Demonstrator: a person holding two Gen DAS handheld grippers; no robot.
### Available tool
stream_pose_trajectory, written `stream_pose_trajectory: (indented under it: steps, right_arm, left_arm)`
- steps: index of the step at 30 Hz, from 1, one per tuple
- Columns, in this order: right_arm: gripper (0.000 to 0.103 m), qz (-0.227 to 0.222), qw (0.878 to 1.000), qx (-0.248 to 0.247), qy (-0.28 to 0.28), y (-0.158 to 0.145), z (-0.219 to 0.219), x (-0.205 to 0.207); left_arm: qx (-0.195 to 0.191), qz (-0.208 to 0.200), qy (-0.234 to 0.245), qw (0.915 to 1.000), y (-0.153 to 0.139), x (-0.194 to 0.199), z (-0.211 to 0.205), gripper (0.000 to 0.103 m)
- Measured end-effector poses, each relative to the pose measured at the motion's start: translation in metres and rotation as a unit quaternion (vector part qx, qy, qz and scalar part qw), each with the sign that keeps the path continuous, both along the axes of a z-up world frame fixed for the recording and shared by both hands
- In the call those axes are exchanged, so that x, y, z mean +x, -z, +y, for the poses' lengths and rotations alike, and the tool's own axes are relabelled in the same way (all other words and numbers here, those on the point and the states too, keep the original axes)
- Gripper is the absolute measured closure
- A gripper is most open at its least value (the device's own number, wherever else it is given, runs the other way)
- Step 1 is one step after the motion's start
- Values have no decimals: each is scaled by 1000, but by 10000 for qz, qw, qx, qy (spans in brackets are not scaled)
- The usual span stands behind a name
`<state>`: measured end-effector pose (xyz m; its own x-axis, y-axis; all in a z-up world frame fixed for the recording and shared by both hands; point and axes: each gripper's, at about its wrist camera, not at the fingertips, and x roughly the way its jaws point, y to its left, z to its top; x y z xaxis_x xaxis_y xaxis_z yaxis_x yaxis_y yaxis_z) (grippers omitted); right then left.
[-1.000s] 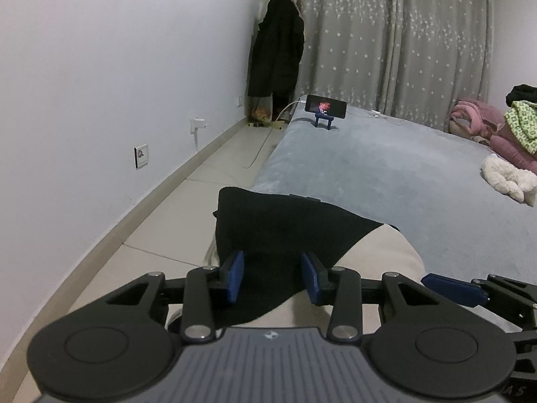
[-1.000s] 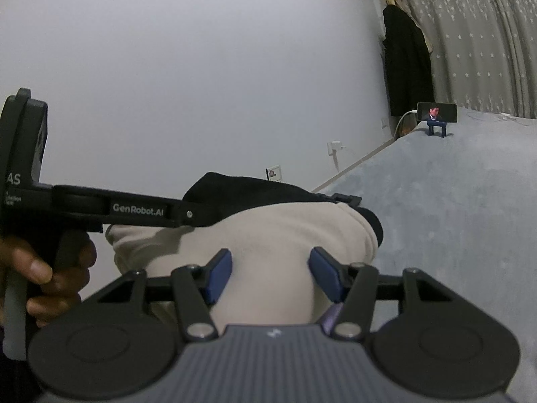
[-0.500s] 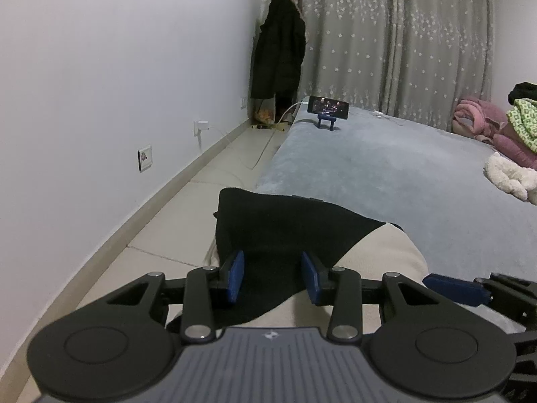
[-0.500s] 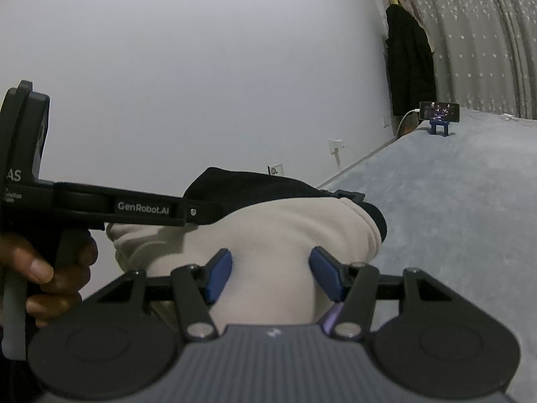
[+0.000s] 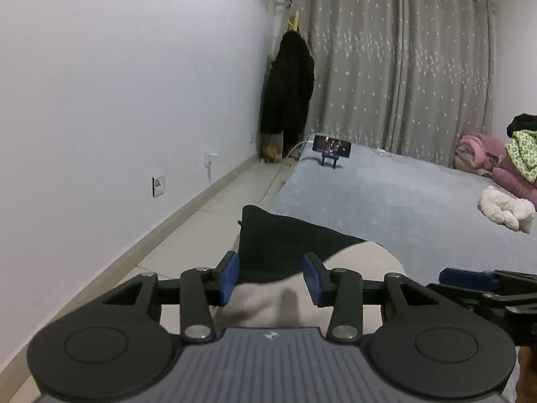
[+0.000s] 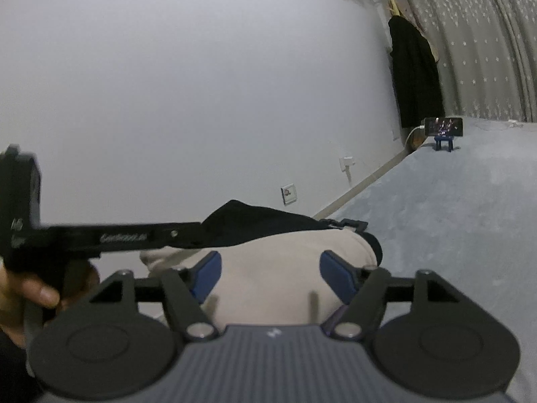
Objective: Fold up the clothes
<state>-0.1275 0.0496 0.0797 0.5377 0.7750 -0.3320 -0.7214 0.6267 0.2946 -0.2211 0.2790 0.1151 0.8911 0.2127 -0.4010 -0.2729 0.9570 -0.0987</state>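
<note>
Beige and black fabric makes up one folded garment [image 5: 302,255] lying at the near corner of a bed [image 5: 386,201] covered in grey-blue plush. It sits right in front of both cameras, black part on the wall side, beige part nearer the bed's middle.

Two hand-held grippers are in view. The left hand-held gripper [image 5: 271,277] has its two blue pads [image 5: 229,277] on either side of the garment's black edge; its jaws are opening, and the pads do not visibly press the cloth. The right hand-held gripper [image 6: 271,277] hovers over the beige part with its jaws opening wide, cloth between them but not pinched. In the right view, one hand [image 6: 23,288] grips the left tool's handle.

Farther along the bed stands one phone [image 5: 331,143] on a small blue stand, screen lit. At the bed's far right lie one white fluffy item [image 5: 506,211], one pink padded piece [image 5: 483,154] and one green patterned piece [image 5: 523,149]. One black coat [image 5: 288,84] hangs in the corner beside grey star-print curtains [image 5: 402,67]. Two wall sockets [image 5: 158,185] sit low on the white wall.
</note>
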Motion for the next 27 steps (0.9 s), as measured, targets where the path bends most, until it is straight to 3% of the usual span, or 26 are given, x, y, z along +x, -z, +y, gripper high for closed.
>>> stream_pose_trajectory:
  steps: [5,9,14,18,21,24,27]
  right_arm:
    - [31,363,9991,-176,-145,7,-11,-10]
    - [26,706,9965,-257,-357,20,-20,-20]
    - [20,818,9935,-547,-575,40,-15,-32]
    - [17,882,9918,-781,-496,51,-7,-30]
    - [6,957,9915,-771,-434,54,-6,-27]
    - [1,930,9914,-863,-313,56,-6,-24]
    - [0,979,9915,-841,-153,59,-7,-18]
  left_arm:
    - [86,-78,102,9999,8,-27,-13,58]
    - [-130,2,345,9993,20,-36,-19,57]
    - [6,530,159,9985,43,-27,-22,55]
    - [102,835,-15,9965,59,-16,-18,46]
    - [181,1097,-69,9938,69,-9,-21,44]
    - [237,1123,-91,9933,69,-7,-24,39]
    - [270,1093,-213,9934,69,-6,-23,27]
